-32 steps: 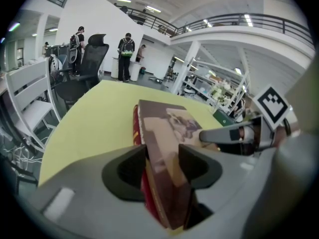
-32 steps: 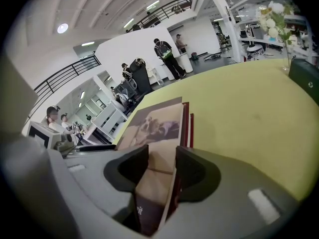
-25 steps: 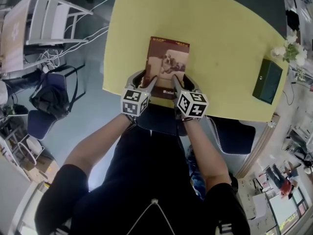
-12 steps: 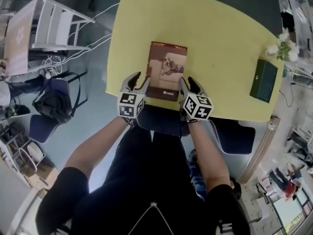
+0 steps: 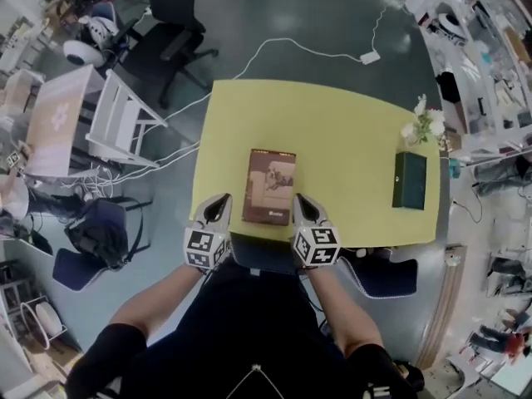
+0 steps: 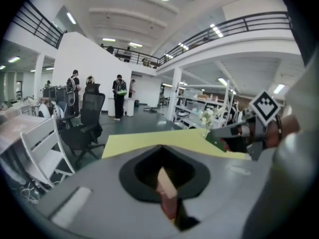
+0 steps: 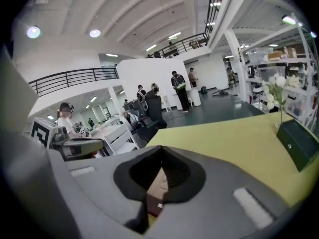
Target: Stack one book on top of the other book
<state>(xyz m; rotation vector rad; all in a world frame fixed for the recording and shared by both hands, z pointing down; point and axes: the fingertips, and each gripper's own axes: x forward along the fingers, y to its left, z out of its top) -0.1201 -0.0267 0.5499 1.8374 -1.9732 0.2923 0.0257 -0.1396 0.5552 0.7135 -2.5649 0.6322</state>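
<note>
Big yellow table (image 5: 349, 140) sat ahead of both grippers. On it the brown book (image 5: 269, 186) lay flat near the front edge, between L gripper (image 5: 219, 204) and R gripper (image 5: 301, 203), just ahead of their tips, untouched. A dk green box (image 5: 409, 179) was well off to R gripper's right, w/ white flowers (image 5: 426, 125) beside it. Both grippers' jaws had just been closing and were pressed together, nothing btwn them.

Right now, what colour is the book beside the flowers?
The book is dark green; the head view shows it best.
</note>
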